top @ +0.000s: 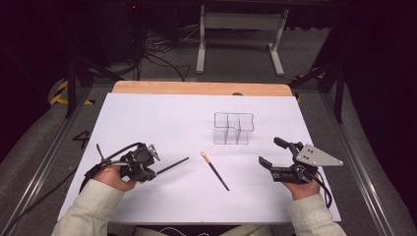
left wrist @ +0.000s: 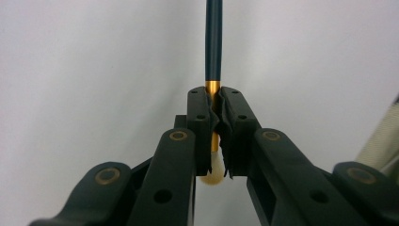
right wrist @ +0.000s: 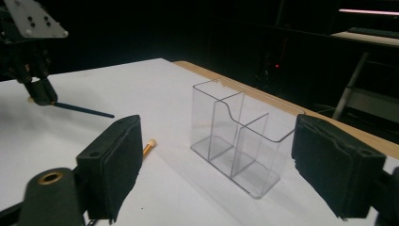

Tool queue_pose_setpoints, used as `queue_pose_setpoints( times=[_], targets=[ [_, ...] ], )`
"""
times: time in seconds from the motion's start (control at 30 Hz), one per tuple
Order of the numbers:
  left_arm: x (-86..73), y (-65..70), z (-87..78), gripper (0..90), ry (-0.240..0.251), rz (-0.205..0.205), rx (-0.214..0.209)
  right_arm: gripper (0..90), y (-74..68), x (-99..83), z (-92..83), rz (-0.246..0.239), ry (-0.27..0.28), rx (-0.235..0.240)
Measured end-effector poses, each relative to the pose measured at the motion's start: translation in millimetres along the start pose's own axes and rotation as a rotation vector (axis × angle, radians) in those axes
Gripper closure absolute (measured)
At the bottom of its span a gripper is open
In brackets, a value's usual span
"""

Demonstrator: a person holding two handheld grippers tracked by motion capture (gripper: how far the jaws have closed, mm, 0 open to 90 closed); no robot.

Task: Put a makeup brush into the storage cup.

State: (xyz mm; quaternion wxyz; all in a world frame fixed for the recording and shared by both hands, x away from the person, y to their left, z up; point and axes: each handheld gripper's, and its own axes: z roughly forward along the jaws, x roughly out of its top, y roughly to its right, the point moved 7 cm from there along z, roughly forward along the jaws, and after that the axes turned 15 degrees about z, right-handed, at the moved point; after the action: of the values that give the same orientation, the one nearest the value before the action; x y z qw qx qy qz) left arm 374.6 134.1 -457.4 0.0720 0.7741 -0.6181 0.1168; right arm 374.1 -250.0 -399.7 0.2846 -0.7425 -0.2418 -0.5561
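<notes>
Jaws of the left gripper [left wrist: 214, 122] were found clamped on a dark brush [top: 173, 166] at its gold ferrule, handle projecting forward. The right gripper [right wrist: 216, 165] was held wide open, empty, facing the clear organiser [right wrist: 240, 134]; a second brush [top: 215, 171] lay on the table [top: 162, 113] between the grippers.

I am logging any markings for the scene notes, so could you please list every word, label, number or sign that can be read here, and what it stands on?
None: no readable text on the brush in the left gripper, the second brush, the clear organiser, the right gripper or the white table cover.
Floor left of the table: a dark mark, too blurred to read.
</notes>
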Motion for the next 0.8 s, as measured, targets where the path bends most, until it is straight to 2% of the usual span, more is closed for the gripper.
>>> queue_pose_setpoints(
  times=[0.13, 0.27, 0.37, 0.5, 0.67, 0.7, 0.8],
  targets=[
    [7.5, 3.5, -4.9, 83.3, 0.011, 0.029, -0.004, 21.8, -5.5, 4.0, 1.4, -0.008, -0.029, 0.045],
    [16.3, 6.2, -9.4, 83.3, 0.023, 0.076, -0.001, 26.0, -9.5, 8.7, 1.3, -0.021, -0.041, 0.078],
    [21.9, 8.2, -11.6, 83.3, 0.032, 0.094, 0.002, 25.5, -12.2, 11.2, 1.1, -0.019, -0.061, 0.091],
    [34.2, 12.0, -14.9, 83.3, 0.042, 0.149, -0.012, 25.3, -17.7, 17.1, 2.5, -0.044, -0.088, 0.117],
    [44.9, 14.6, -13.1, 83.2, 0.043, 0.19, -0.023, 26.6, -23.5, 20.9, 3.8, -0.055, -0.105, 0.152],
    [50.5, 15.5, -13.4, 83.3, 0.045, 0.216, -0.027, 27.1, -26.4, 22.4, 4.5, -0.062, -0.115, 0.169],
    [56.6, 17.4, -13.5, 83.3, 0.054, 0.234, -0.038, 27.8, -29.1, 23.4, 5.3, -0.067, -0.13, 0.185]
  ],
)
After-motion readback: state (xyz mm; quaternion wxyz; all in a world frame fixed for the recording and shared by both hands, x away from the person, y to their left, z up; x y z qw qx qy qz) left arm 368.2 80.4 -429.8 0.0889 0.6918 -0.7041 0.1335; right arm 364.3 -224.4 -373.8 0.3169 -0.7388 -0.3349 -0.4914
